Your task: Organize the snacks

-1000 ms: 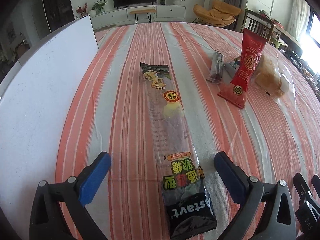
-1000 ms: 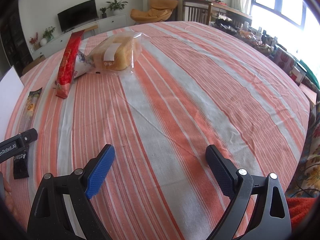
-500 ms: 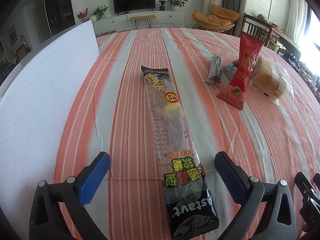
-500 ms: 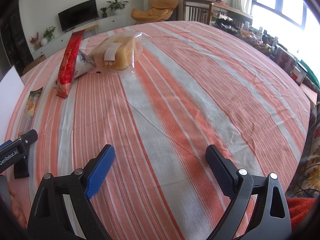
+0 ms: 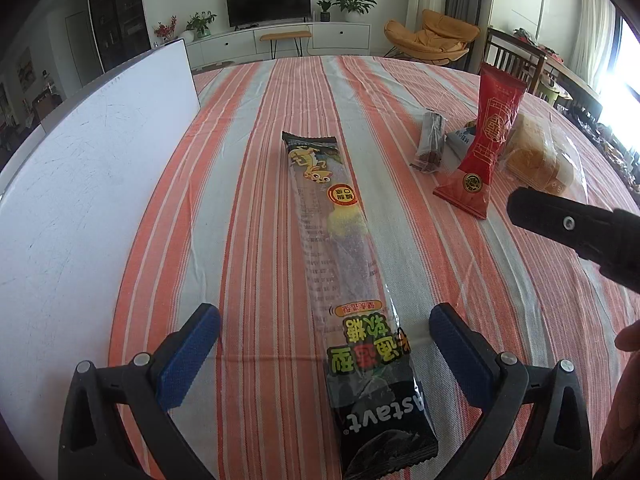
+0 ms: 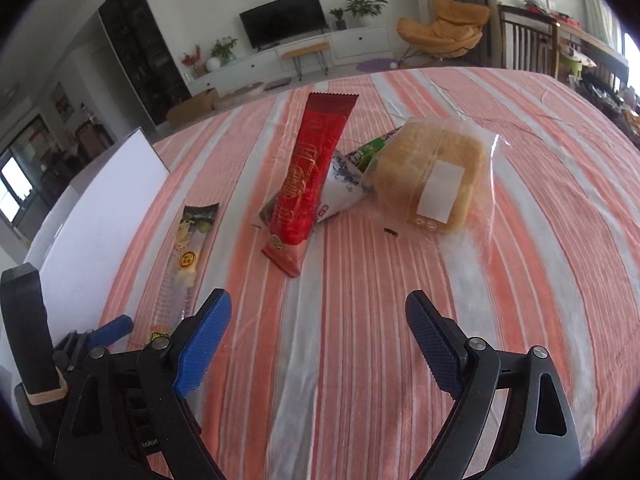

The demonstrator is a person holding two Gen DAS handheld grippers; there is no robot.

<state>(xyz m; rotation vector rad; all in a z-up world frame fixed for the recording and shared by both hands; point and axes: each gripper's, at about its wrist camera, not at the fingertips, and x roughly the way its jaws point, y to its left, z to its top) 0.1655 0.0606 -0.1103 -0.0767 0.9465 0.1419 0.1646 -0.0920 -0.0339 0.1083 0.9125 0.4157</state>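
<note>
A long clear-and-black candy packet (image 5: 344, 264) lies lengthwise on the striped tablecloth, its near end between the blue pads of my open left gripper (image 5: 320, 354). It also shows in the right wrist view (image 6: 188, 256). A tall red packet (image 6: 310, 184) leans on a white-and-green packet (image 6: 344, 184), beside a bagged bread loaf (image 6: 432, 176). A small dark bar (image 5: 431, 142) lies left of them. My right gripper (image 6: 318, 344) is open and empty, hovering short of the red packet.
A white board (image 5: 80, 184) stands along the table's left side. The right gripper's black body (image 5: 576, 232) shows at the right of the left wrist view. A tiny dark crumb (image 6: 390, 232) lies near the bread. Chairs and a cluttered side table stand beyond the far right edge.
My right gripper has swung left and forward, so the red packet and bread now lie straight ahead of it. My left gripper has pitched up slightly over the candy packet.
</note>
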